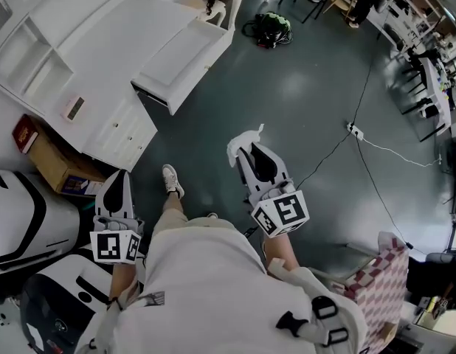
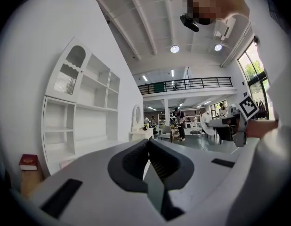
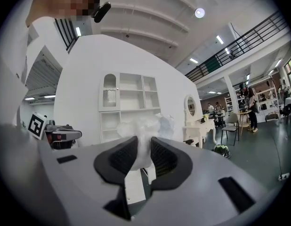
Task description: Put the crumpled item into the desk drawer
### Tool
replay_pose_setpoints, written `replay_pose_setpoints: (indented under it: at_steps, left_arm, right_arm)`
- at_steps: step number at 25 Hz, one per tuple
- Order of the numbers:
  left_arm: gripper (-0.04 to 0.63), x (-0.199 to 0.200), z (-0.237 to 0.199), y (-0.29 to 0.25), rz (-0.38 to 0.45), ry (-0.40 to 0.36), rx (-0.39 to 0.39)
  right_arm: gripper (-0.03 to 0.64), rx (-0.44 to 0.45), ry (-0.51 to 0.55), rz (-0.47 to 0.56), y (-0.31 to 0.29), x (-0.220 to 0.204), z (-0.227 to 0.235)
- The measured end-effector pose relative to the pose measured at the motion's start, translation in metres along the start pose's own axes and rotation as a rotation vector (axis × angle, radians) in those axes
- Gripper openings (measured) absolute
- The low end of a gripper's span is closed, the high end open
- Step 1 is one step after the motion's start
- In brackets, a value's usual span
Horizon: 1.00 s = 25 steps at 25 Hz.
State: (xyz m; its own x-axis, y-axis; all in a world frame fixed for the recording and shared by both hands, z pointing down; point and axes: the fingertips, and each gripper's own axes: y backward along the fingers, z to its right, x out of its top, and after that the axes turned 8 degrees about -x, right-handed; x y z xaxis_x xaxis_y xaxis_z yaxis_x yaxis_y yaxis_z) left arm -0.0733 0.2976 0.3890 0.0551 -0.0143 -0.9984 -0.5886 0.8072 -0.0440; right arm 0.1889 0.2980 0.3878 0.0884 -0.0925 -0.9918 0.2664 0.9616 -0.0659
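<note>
Closest beneath my head camera is my own white-shirted torso, with a gripper out ahead of each hand over the dark floor point(image 1: 302, 102). Biggest thing ahead is the white desk point(image 1: 102, 50) with its shelved top, up and to my left. Its drawer point(image 1: 182, 54) stands pulled out and, as far as I can see, empty.

My right gripper point(image 1: 241, 153) is closed on the crumpled item point(image 1: 244, 137), a wad of white, partly clear material. In the right gripper view the wad point(image 3: 144, 126) is pinched between the dark pads and bulges out above them, so the hold looks secure. It hangs over the floor, well apart from the drawer.

My left gripper point(image 1: 117, 175) sits lower on my left, near a cardboard box point(image 1: 54, 161) beside the desk. The left gripper view shows its jaws meeting at the tips with nothing between them.

I judge the pick-up done and the drawer ready. What remains is the carry across to the desk, lowering the wad inside the drawer walls and letting it go. Shutting the drawer may follow, and my free left gripper could do that.
</note>
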Motion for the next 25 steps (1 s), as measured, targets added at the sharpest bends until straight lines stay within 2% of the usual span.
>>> replay_pose_setpoints:
  at_steps: [5,10,13,25]
  left_arm:
    - [0.017,-0.003,-0.040,-0.052,0.016,0.020,-0.012]
    - [0.017,-0.012,-0.100,-0.119,0.004,0.068,-0.025]
    - [0.017,-0.003,-0.137,-0.166,0.011,0.066,-0.038]
    - [0.017,-0.008,-0.274,-0.276,0.003,0.123,-0.097]
  right_arm:
    - [0.097,-0.006,0.019,-0.022,-0.061,0.005,0.010]
    - [0.097,-0.013,0.037,-0.041,-0.146,0.016,0.020]
    - [0.097,-0.005,0.043,-0.073,-0.201,0.022,0.024]
    - [0.097,-0.026,0.073,-0.151,-0.363,0.037,0.001]
